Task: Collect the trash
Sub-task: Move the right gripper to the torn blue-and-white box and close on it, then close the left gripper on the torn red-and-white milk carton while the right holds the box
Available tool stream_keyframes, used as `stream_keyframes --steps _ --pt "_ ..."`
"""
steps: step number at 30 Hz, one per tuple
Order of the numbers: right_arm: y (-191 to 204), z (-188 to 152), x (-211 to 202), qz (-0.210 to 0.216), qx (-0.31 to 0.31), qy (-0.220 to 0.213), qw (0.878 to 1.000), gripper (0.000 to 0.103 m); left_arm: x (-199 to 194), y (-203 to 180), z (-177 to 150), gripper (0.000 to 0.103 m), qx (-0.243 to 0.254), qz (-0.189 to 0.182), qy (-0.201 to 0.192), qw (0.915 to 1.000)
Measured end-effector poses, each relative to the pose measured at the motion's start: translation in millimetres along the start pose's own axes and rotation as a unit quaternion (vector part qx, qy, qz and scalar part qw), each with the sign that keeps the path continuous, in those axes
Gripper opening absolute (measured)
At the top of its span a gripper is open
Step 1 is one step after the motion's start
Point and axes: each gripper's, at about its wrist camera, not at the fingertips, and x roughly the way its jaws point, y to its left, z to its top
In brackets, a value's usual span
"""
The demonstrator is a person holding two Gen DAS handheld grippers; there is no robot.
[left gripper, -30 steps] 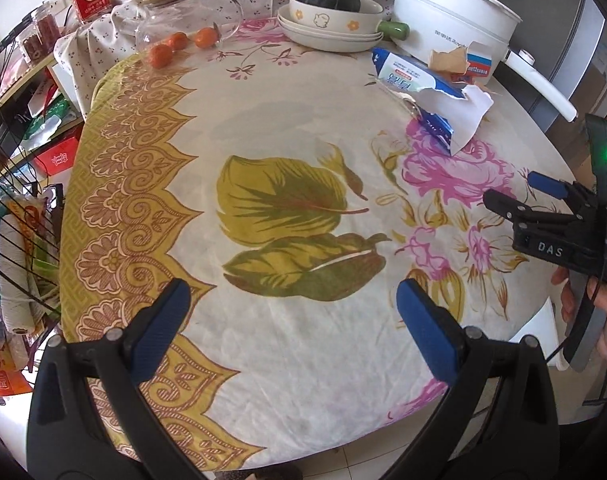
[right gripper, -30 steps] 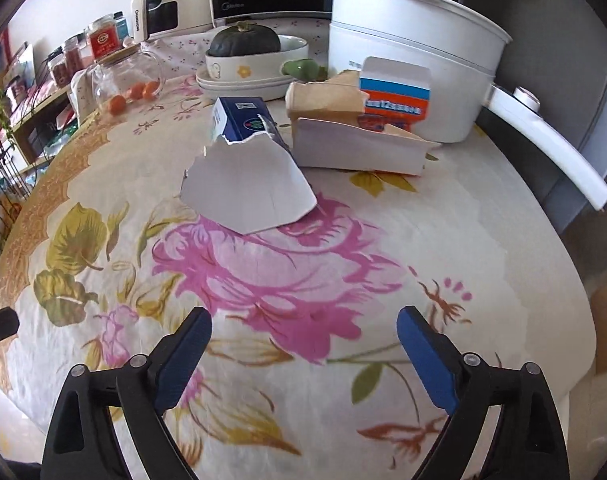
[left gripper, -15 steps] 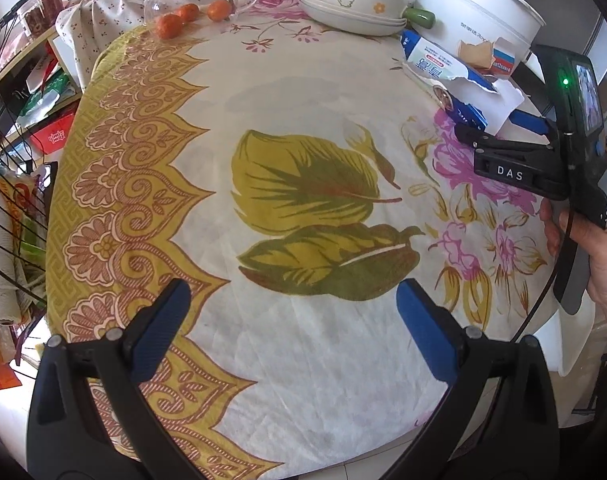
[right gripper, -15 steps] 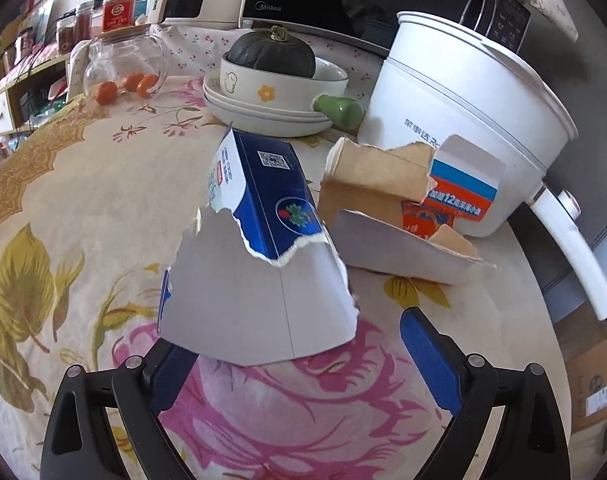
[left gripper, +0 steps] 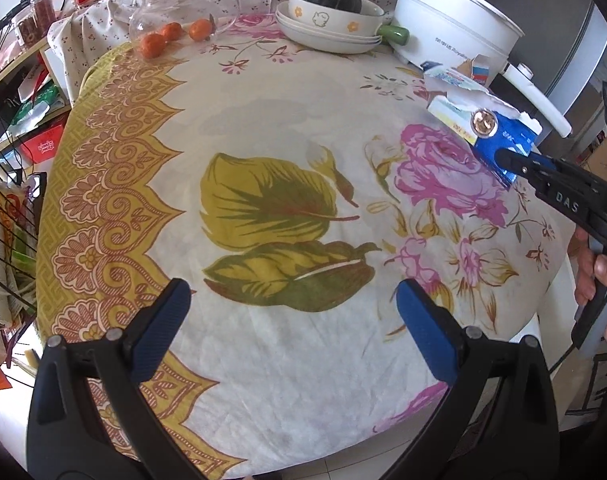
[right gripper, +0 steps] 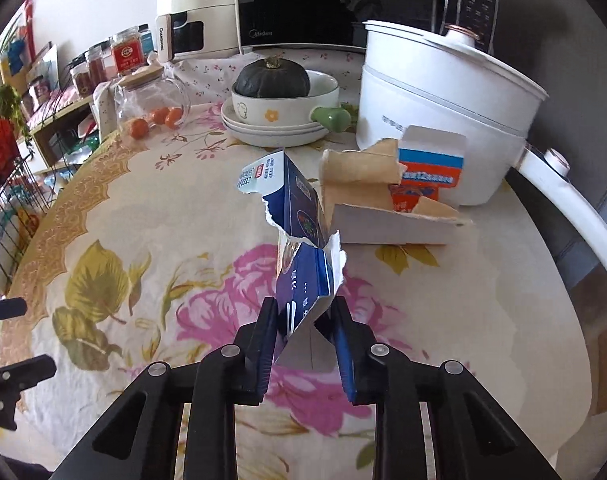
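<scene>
A torn blue and white carton [right gripper: 299, 240] stands up between the pads of my right gripper [right gripper: 303, 312], whose jaws are closing and press on its lower flap. From the left wrist view the same carton [left gripper: 499, 140] hangs just above the flowered tablecloth [left gripper: 263, 128] at the tip of the right gripper [left gripper: 507, 158], held by a hand at the right edge. A second torn box [right gripper: 403, 200], brown and white with red and blue print, lies on the cloth behind it against the pot. My left gripper [left gripper: 291, 304] is open over the near side of the table, with nothing between its fingers.
A white electric pot [right gripper: 443, 120] with a long handle stands at the back right. Beside it are stacked dishes holding a dark squash [right gripper: 271, 78] and a glass jar [right gripper: 151, 104] with small oranges. A wire rack [left gripper: 7, 216] stands off the table's left edge.
My right gripper came up to the blue carton, closed on its flap and raised it off the cloth. The left gripper stayed open and hardly moved.
</scene>
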Motion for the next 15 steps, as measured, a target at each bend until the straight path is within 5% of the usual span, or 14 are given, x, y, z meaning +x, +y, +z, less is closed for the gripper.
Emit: stream_keyframes --steps 15 --pt "-87.7 -56.0 -114.4 -0.002 0.075 -0.021 0.997 0.017 11.2 -87.4 9.9 0.102 0.049 -0.045 -0.001 0.9978"
